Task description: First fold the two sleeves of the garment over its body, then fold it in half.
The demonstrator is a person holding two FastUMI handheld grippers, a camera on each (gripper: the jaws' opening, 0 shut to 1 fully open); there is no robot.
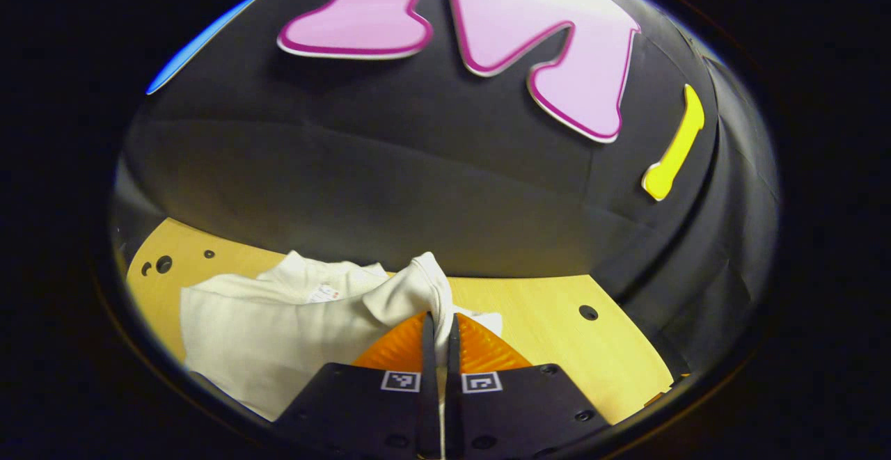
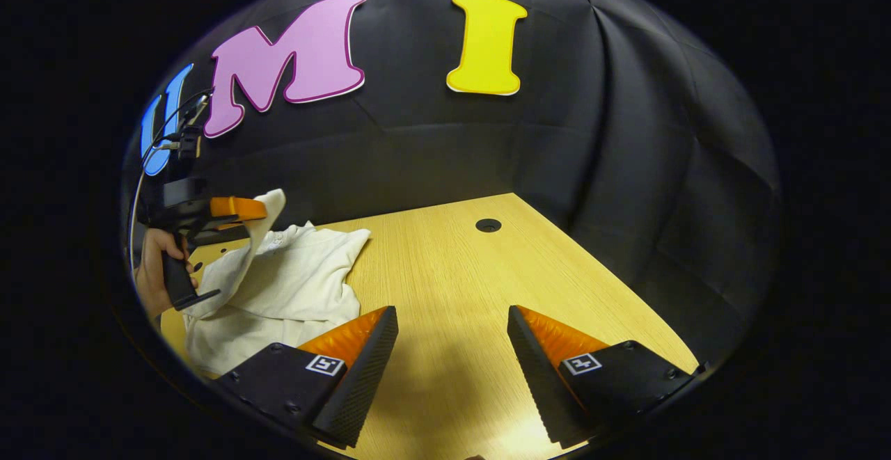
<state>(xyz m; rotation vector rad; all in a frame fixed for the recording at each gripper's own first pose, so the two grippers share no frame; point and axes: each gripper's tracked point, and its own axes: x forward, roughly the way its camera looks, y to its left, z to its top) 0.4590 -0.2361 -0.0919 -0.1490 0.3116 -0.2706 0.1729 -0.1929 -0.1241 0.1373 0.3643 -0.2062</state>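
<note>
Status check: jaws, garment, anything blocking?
Left gripper shut on garment, fabric lifted. Right gripper open over bare table. Garment bunched, not yet folded. Nothing blocking.

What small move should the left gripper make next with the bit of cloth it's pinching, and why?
Probably carry it across and lay it on the body: the left gripper is shut on a lifted sleeve of the cream-white cloth garment, while the right gripper hangs open over the light wooden table.

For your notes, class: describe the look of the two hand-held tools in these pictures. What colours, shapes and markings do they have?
Each tool has two wedge-shaped fingers, orange on the outer face with black ribbed pads, on black mounts with small square black-and-white markers. Farther off, the left tool has a black pistol-style handle and thin cables rising behind it.
</note>
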